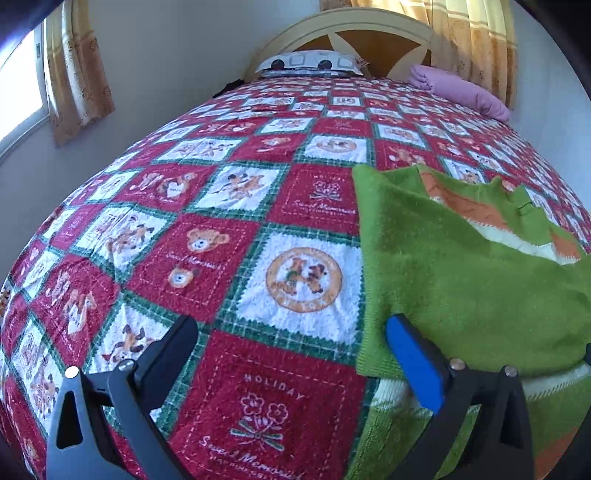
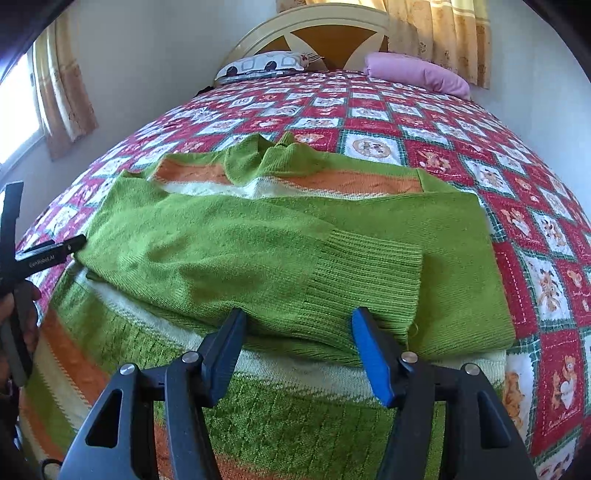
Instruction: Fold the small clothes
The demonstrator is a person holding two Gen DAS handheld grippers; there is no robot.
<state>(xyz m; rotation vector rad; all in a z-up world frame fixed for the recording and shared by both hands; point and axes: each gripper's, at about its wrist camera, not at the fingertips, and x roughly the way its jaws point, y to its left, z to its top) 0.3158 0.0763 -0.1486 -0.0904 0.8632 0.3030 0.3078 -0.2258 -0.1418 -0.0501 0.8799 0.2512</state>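
Observation:
A small green sweater (image 2: 280, 236) with orange and cream stripes lies flat on the bed, both sleeves folded across its front. The ribbed cuff (image 2: 369, 273) of the upper sleeve lies just ahead of my right gripper (image 2: 295, 328), which is open and empty above the sweater's lower part. In the left wrist view the sweater's left edge (image 1: 461, 266) fills the right side. My left gripper (image 1: 291, 332) is open and empty over the quilt, its blue right finger (image 1: 413, 365) at the sweater's edge. The left gripper also shows in the right wrist view (image 2: 48, 254).
The bed is covered by a red, white and green patchwork quilt (image 1: 229, 236). A patterned pillow (image 1: 310, 62) and a purple pillow (image 1: 461, 92) lie at the headboard (image 1: 354, 29). Curtains (image 1: 77, 74) and a window are at the left, a wall at the right.

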